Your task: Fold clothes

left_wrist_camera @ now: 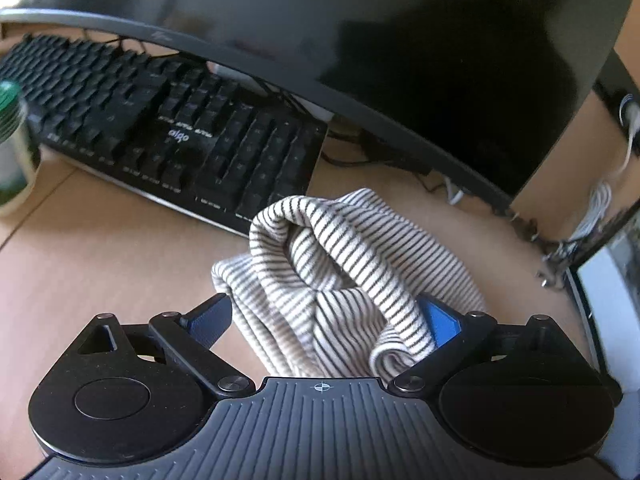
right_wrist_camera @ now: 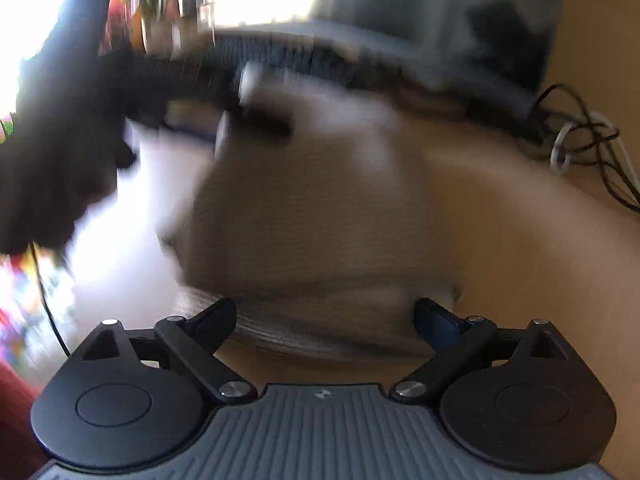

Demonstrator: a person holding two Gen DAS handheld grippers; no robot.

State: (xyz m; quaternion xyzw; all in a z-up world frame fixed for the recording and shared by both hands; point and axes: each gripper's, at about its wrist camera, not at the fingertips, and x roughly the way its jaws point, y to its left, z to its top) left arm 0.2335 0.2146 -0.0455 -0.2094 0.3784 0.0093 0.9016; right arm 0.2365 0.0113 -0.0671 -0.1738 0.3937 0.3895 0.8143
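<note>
A cream garment with thin dark stripes (left_wrist_camera: 340, 276) lies bunched in a loose heap on the wooden desk (left_wrist_camera: 100, 264). My left gripper (left_wrist_camera: 326, 320) is open, its jaws wide apart with the cloth heaped between them and draped over the right fingertip (left_wrist_camera: 440, 320). In the right wrist view the same garment (right_wrist_camera: 312, 220) is heavily blurred and fills the middle. My right gripper (right_wrist_camera: 326, 320) is open, its jaws apart at the garment's near edge. The dark shape at upper left (right_wrist_camera: 60, 132) is blurred, probably the other gripper and arm.
A black keyboard (left_wrist_camera: 160, 120) lies behind the cloth under a dark monitor (left_wrist_camera: 400, 40). A green-capped bottle (left_wrist_camera: 12, 140) stands at far left. Tangled cables (right_wrist_camera: 580, 148) lie at the right by the monitor. A white-edged object (left_wrist_camera: 608, 300) stands at far right.
</note>
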